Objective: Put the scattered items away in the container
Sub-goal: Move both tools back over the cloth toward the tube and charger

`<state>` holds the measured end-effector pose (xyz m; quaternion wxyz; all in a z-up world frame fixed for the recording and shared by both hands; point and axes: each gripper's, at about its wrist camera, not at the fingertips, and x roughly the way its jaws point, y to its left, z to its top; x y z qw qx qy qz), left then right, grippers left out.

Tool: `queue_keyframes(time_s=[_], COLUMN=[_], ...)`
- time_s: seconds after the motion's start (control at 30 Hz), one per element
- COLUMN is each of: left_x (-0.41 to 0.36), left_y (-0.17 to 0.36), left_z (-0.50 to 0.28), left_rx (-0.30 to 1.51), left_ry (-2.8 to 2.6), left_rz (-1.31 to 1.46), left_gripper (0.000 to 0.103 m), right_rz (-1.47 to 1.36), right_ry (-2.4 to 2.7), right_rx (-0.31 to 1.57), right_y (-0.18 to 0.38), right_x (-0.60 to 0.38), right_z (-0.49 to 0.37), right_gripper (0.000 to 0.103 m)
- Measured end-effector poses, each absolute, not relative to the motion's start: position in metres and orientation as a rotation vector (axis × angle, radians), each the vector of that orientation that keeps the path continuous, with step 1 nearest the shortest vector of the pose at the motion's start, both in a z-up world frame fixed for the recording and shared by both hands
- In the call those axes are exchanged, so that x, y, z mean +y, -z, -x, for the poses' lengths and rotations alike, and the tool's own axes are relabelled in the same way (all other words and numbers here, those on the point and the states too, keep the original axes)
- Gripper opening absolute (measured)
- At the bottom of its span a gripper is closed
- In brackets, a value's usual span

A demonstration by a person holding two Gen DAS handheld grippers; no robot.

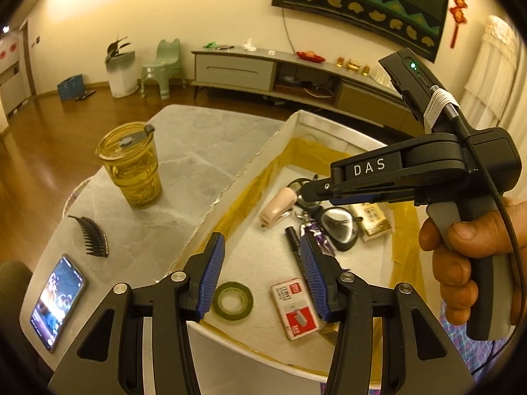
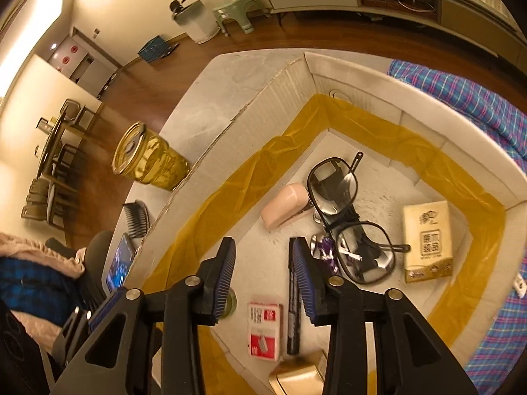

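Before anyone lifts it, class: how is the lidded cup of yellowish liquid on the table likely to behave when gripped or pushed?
The cup looks well filled, so probably heavy for its size. Its smooth clear wall may slip between fingers. It is tall on a narrower base, so a push near the lid could tip it, and the lid's small flap might leak.

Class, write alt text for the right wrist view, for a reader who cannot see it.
An open right gripper with blue ribbed pads hovers, holding nothing, over a white cardboard box lined with yellow tape. Inside lie black-framed glasses, a pink stapler, a red-and-white staples box, a black marker and a cream tissue packet.
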<state>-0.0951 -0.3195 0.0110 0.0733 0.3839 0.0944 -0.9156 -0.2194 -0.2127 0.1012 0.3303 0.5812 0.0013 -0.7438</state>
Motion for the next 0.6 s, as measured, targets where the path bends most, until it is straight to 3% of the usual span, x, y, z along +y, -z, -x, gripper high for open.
queue_keyframes(time_s=[0.6], left_x=[-0.293], left_y=[-0.038], left_z=[0.079], left_rx=[0.191], left_ry=[2.775], left_rz=[-1.115], left_gripper=[0.051], right_rz=[-1.453], right_ry=[1.913], right_rx=[0.040], right_y=[-0.127], right_x=[-0.182], right_z=[0.192], right_gripper=[0.039])
